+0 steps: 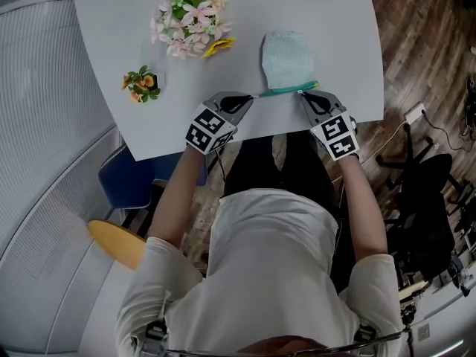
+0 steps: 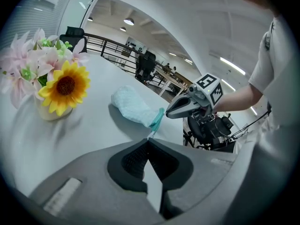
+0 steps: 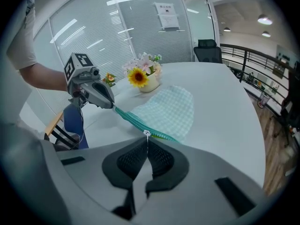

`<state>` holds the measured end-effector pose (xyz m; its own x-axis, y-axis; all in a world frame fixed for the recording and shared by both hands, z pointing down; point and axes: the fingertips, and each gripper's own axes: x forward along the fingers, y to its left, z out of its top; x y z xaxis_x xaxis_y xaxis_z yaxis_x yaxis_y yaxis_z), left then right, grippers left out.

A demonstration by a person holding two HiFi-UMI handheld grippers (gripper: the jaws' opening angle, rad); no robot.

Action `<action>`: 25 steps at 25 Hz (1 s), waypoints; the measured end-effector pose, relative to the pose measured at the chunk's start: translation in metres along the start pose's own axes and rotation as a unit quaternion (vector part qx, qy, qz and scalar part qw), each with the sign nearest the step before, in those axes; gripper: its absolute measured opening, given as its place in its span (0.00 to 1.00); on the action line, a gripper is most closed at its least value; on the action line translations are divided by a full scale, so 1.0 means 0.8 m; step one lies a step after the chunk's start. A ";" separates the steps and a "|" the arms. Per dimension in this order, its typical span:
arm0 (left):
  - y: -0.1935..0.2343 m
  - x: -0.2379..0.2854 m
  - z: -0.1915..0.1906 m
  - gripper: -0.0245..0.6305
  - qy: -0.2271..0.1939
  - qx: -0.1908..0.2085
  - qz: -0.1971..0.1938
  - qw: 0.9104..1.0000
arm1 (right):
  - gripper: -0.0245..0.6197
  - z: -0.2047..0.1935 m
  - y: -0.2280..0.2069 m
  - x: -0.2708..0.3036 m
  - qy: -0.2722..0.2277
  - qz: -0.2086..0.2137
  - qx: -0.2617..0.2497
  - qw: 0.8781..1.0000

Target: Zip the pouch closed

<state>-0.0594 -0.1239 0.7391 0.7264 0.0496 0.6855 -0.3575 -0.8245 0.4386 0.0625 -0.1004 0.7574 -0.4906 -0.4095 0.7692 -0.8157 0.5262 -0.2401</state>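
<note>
Holding the pouch (image 1: pixel 286 58) on the tabletop (image 1: pixel 335 36), my left fingers (image 2: pixel 133 161) clamp its zipper band (image 2: pixel 157 119), my right fingers (image 3: pixel 160 161) the pull (image 3: pixel 147 133).

A small pouch (image 1: pixel 286 58) (image 2: pixel 133 106) (image 3: pixel 171 109) of pale mint checked cloth is laid flat near the table's near edge, its rounded bottom pointed to the far side. A teal zipper (image 1: pixel 286 90) (image 2: pixel 157 118) (image 3: pixel 133 118) is run along its near edge and is stretched straight from left to right. Its left end is pinched in the left gripper (image 1: pixel 251 97) (image 2: pixel 150 137). A small white pull (image 3: pixel 146 133) at the right end is pinched in the right gripper (image 1: pixel 301 93) (image 3: pixel 146 137).
</note>
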 end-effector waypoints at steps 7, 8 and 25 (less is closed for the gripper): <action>-0.001 -0.003 -0.001 0.07 -0.002 -0.011 0.013 1.000 | 0.04 -0.008 -0.019 -0.014 -0.004 -0.008 0.010 1.000; -0.001 -0.003 -0.001 0.07 -0.002 -0.013 0.015 1.000 | 0.04 -0.010 -0.023 -0.015 -0.004 -0.011 0.010 1.000; -0.007 0.022 -0.010 0.07 -0.002 -0.024 0.061 0.998 | 0.05 -0.057 -0.053 -0.013 0.013 -0.019 0.037 0.999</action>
<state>-0.0491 -0.1135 0.7533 0.6783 -0.0522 0.7330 -0.4711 -0.7964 0.3792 0.1163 -0.0843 0.7863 -0.4506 -0.4085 0.7937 -0.8551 0.4529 -0.2524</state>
